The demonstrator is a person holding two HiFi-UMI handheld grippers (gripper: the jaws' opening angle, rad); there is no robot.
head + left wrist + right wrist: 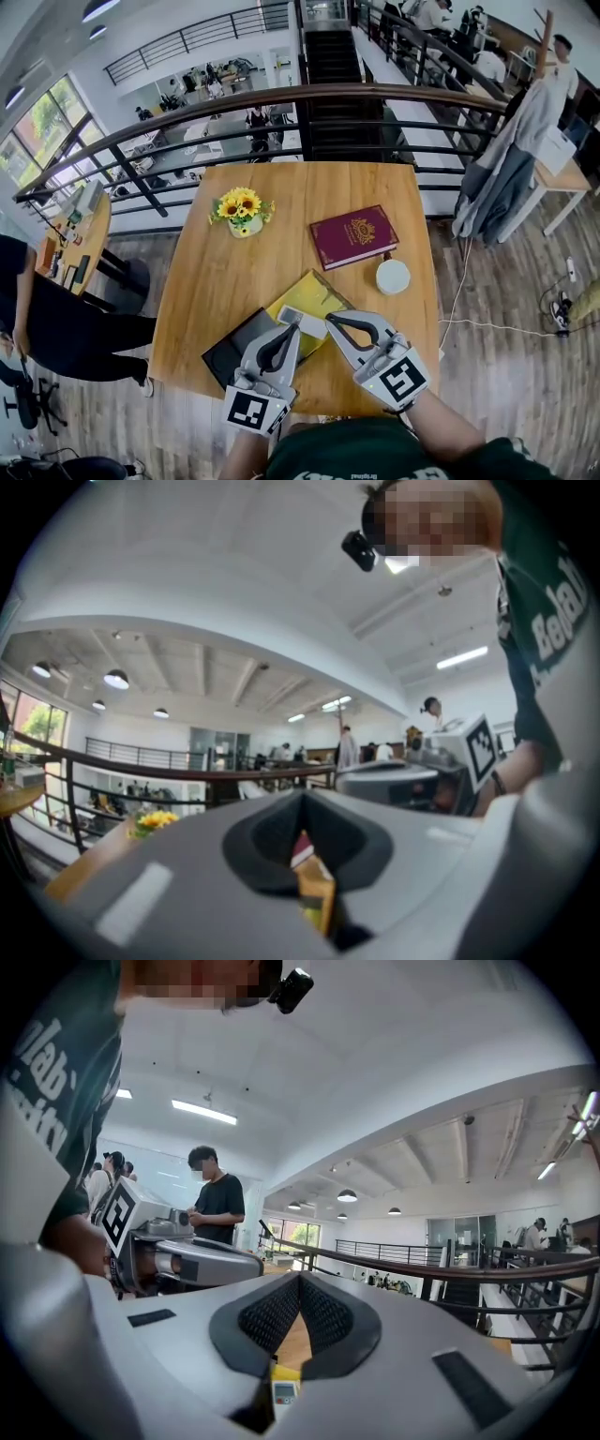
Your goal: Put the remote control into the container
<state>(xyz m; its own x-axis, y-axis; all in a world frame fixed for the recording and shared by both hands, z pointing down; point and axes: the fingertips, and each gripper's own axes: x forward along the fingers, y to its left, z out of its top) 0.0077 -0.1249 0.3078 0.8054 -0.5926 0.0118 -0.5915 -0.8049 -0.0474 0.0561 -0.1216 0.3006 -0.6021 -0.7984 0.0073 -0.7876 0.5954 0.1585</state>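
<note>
The white remote control (305, 320) lies on a yellow folder (317, 293) near the table's front edge. My left gripper (293, 328) has its tip at the remote's left end, its jaws together. The right gripper (331, 322) points at the remote's right end, also with its jaws together and nothing between them. In the right gripper view the gripper (300, 1279) is shut, and the remote (284, 1394) shows below through the gap behind the pads. The left gripper (302, 799) is shut too. A white round container (392, 276) stands to the right, farther back.
On the wooden table (206, 281) are a pot of sunflowers (243, 209), a maroon book (353, 235) and a black flat pad (232, 353) under the folder's left side. A railing (281, 98) runs behind the table. A person (217, 1200) stands nearby.
</note>
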